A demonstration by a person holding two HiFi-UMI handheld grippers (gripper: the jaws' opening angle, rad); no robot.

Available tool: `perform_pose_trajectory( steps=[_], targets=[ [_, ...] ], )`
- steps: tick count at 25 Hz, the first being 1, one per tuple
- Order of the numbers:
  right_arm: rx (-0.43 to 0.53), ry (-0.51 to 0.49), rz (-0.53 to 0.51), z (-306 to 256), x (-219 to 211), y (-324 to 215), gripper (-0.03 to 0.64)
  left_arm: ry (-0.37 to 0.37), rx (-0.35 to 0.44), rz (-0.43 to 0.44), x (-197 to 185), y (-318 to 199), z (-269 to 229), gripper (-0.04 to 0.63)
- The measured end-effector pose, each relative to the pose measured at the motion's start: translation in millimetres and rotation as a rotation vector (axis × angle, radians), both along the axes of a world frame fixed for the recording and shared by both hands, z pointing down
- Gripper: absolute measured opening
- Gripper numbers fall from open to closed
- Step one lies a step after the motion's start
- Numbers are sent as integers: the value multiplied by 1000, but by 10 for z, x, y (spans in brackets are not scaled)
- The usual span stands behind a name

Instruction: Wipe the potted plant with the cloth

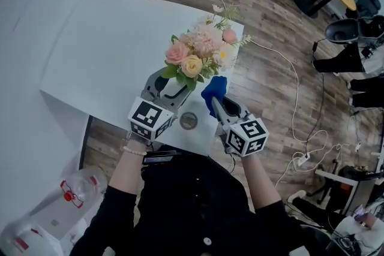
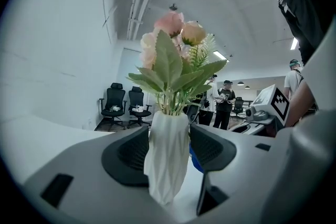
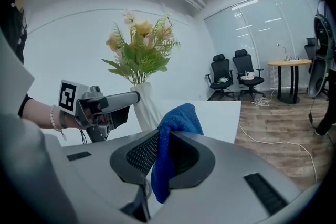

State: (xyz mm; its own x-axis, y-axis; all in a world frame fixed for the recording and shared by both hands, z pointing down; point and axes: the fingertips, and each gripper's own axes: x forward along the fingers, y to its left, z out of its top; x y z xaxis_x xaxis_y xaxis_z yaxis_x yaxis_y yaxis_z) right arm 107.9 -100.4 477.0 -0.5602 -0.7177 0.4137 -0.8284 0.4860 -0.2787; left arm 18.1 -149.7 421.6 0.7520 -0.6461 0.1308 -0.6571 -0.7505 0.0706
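The potted plant (image 1: 197,56) is a bunch of pink and cream flowers in a white ribbed vase (image 2: 168,157) near the table's right front corner. My left gripper (image 1: 174,90) is shut on the vase, whose body sits upright between both jaws (image 2: 168,150). My right gripper (image 1: 217,100) is shut on a blue cloth (image 1: 215,88), just right of the flowers' lower leaves. In the right gripper view the cloth (image 3: 170,147) hangs folded between the jaws, with the vase (image 3: 147,108) and left gripper (image 3: 107,105) a short way beyond it.
The white table (image 1: 108,51) ends close to the plant on the right and front. A round metal grommet (image 1: 188,121) sits in the tabletop between the grippers. Cables (image 1: 294,87) cross the wood floor; clear plastic bottles (image 1: 72,192) lie at lower left. Office chairs (image 3: 239,77) stand beyond.
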Motion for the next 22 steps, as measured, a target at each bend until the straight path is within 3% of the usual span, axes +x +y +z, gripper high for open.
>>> perform_pose_trajectory(
  steps=[8,17,22],
  targets=[
    [11,40,11,-41,38,-21,74,2,-30,10,-77,70,11,255],
    [32,69,14,-224,101,82,74,-101,-29,-56,-485,270,54,250],
    [63,88,17,-327,102,89,74,-143,-34,-102,-659,385,-14,135]
  ],
)
